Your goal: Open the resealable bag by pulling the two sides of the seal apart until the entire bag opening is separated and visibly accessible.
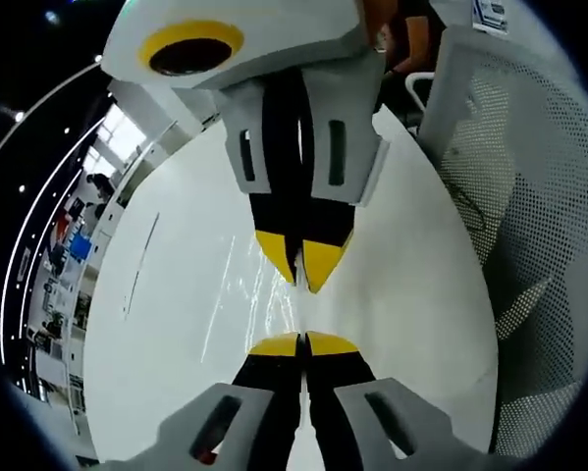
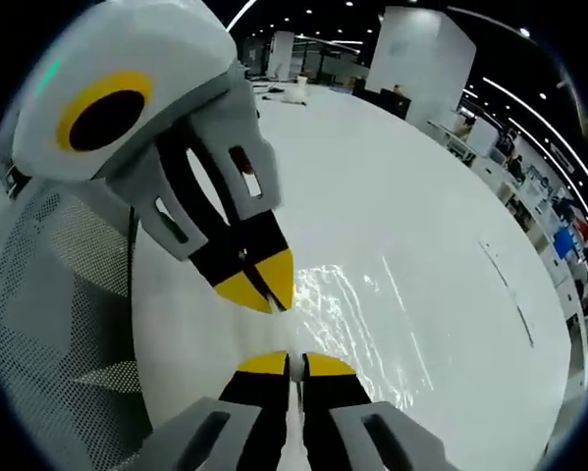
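Note:
A clear resealable bag (image 1: 246, 294) lies on the white table (image 1: 176, 245), showing mostly as glints and creases. In the left gripper view my left gripper (image 1: 301, 344) rises from the bottom, yellow tips pressed together on the bag's near edge. Facing it from above is my right gripper (image 1: 303, 267), tips closed on the opposite side of the seal. In the right gripper view my right gripper (image 2: 294, 365) pinches a thin strip of film, and my left gripper (image 2: 262, 285) comes in from the upper left, also closed. The bag (image 2: 367, 304) spreads to the right of both.
A grey mesh chair (image 1: 514, 206) stands beside the table, also seen as the mesh chair (image 2: 58, 324) at the left. The round white table (image 2: 421, 196) stretches far behind the bag. Office desks and shelves line the background. A person (image 1: 411, 39) is at the far edge.

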Motion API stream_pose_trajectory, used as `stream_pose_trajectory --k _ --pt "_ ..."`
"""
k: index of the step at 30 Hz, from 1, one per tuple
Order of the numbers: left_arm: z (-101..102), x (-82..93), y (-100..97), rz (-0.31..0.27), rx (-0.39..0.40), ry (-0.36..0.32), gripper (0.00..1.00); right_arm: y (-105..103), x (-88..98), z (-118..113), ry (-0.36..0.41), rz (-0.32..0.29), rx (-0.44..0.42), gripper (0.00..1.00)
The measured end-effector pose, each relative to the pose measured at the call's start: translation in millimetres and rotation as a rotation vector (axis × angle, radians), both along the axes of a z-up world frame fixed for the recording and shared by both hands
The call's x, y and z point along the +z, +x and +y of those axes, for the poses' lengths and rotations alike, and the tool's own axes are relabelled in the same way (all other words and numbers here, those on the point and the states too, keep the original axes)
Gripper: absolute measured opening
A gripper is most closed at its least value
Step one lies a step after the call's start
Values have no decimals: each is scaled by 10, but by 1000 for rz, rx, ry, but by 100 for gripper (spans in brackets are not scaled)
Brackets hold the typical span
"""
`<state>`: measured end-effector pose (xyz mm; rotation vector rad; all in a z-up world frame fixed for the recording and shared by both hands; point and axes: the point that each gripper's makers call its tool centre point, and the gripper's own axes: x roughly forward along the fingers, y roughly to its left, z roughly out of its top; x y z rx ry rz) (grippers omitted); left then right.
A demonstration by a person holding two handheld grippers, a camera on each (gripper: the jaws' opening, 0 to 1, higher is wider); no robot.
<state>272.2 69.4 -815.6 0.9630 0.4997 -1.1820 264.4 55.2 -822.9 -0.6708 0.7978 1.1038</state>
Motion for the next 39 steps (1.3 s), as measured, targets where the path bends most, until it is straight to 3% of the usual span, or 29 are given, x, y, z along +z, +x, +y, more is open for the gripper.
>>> stream_pose_trajectory --k 2,4,7,16,19,21,22,24,25,26,27,29,39 --pt "-16 -17 -5 37 35 2 0 0 -20 -24 -14 -26 27 0" --pt "-26 -22 5 19 11 10 0 -16 -34 -66 -20 -28 29 0" --pt "-6 -36 11 54 32 -10 0 -16 -46 -155 -25 -29 23 0" --pt "65 -32 26 46 52 -7 0 28 -84 -448 -65 -35 -4 0" --pt "106 -27 61 42 64 -3 0 78 -123 -586 -119 -61 1 0" --pt "107 -6 69 49 75 -19 0 92 -119 -617 -102 -50 -25 0" --pt "169 -37 94 35 79 19 0 138 -135 -692 -129 -60 -65 0" --pt "235 -58 130 16 83 28 0 220 -204 -918 -219 -84 -89 0" --pt "251 -45 131 27 96 5 0 207 -203 -914 -183 -70 -87 0" --pt "244 -37 123 51 120 -41 0 167 -215 -941 -141 -20 -139 0" --pt "265 -41 127 52 124 -35 0 161 -219 -978 -136 -5 -157 0" --pt "312 -53 136 34 115 -11 0 168 -209 -1022 -151 -32 -135 0" --pt "158 -26 123 -4 26 -6 0 147 -149 -879 -107 -34 -126 0"
